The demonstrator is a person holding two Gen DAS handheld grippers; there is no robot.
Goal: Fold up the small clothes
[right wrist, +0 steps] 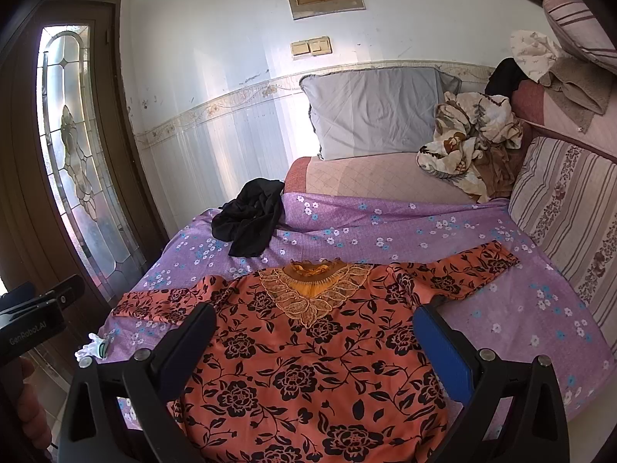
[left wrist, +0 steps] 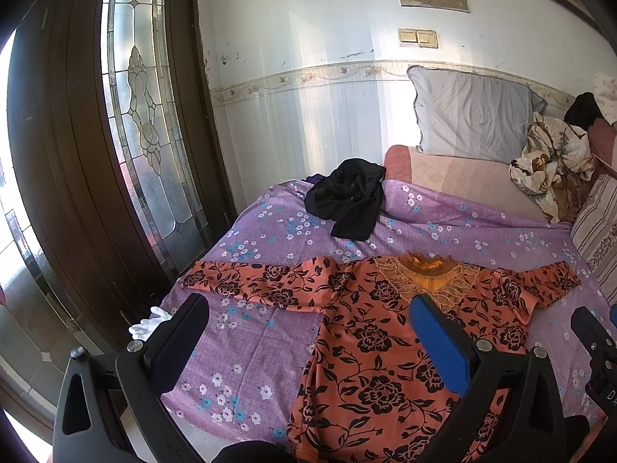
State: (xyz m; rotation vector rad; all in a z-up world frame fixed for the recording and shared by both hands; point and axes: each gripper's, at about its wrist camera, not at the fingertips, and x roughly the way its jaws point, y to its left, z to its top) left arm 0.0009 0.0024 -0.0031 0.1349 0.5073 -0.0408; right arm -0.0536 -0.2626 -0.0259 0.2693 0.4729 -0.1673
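While orange floral top [right wrist: 308, 366] lies flat, right tool [right wrist: 312, 347] hovers above, spread.

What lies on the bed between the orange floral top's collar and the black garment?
Only bare purple floral sheet separates collar and black garment, clearest in the right wrist view.

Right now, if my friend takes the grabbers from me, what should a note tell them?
Left gripper: open, holding nothing, above the shirt's left side.
Right gripper: open, holding nothing, above the middle of the shirt.
Shirt: orange with black flowers, lying flat on the purple sheet, both sleeves spread out.
Black clothes: crumpled heap further back on the sheet.
Done: shirt laid out.
Left: every fold, then probably the black heap.
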